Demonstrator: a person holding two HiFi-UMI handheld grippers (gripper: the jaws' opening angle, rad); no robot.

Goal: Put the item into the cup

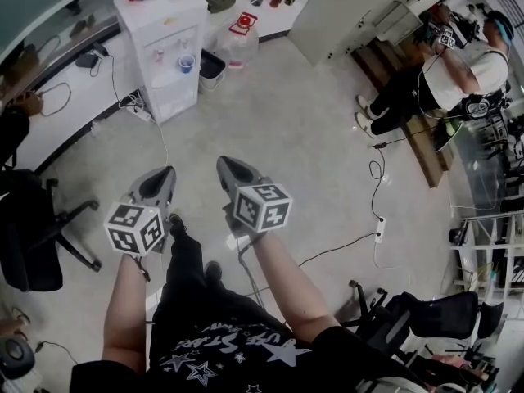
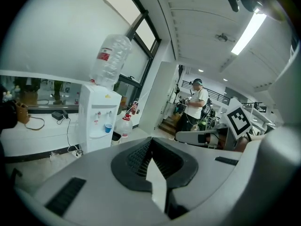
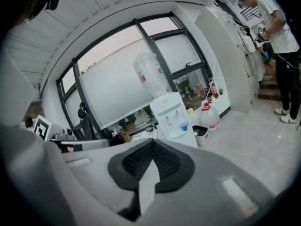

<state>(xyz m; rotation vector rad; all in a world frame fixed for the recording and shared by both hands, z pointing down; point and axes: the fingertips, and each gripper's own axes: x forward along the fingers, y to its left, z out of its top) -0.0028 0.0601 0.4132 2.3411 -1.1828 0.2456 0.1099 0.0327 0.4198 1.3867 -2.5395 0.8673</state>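
- Well ahead of both grippers, a white dispenser [image 1: 160, 47] stands on the floor.
- Left gripper [image 1: 168, 170]: jaws closed on nothing.
- Right gripper [image 1: 223, 162]: likewise closed, empty.
- Blue cup [image 1: 187, 62] sits under the dispenser's taps, well apart from the jaws.

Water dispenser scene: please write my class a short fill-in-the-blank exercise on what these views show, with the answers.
1. The cup resting on the water dispenser is ____ in colour.
2. The large clear bottle stands on ____ of the dispenser.
3. The left gripper and the right gripper both have their jaws ____, with nothing between them.

Missing words: blue; top; shut.
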